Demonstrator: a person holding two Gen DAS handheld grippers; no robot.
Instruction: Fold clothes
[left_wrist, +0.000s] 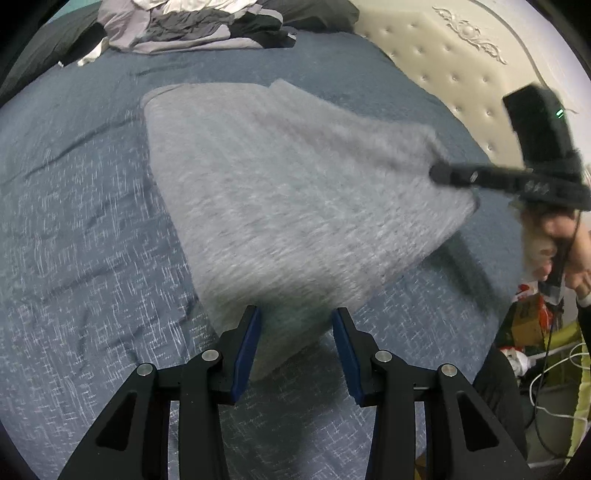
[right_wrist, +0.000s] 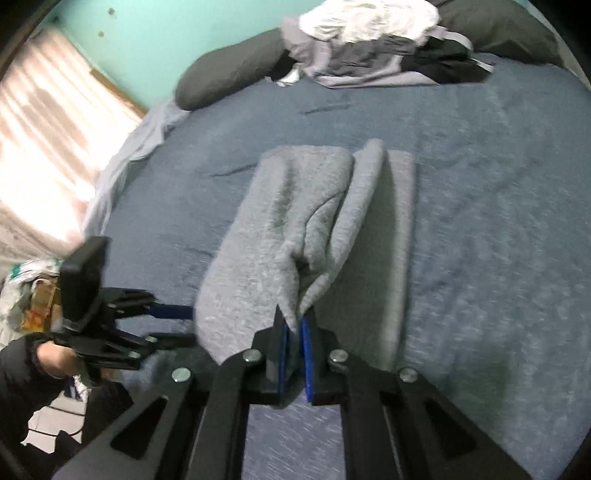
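Observation:
A grey fleece garment (left_wrist: 288, 199) lies partly folded on the blue bedspread (left_wrist: 81, 229). My left gripper (left_wrist: 295, 317) is open, its blue pads on either side of the garment's near corner, not clamped on it. My right gripper (right_wrist: 295, 321) is shut on a bunched edge of the grey garment (right_wrist: 295, 221) and lifts it off the bed. The right gripper also shows in the left wrist view (left_wrist: 439, 173) at the garment's right edge. The left gripper shows in the right wrist view (right_wrist: 184, 314) at the garment's left edge.
A pile of unfolded grey, white and black clothes (left_wrist: 192, 26) lies at the far side of the bed (right_wrist: 388, 48). A cream tufted headboard (left_wrist: 461, 62) is on the right. A dark pillow (right_wrist: 229, 70), a window (right_wrist: 44, 158) and floor clutter (left_wrist: 532, 317) surround the bed.

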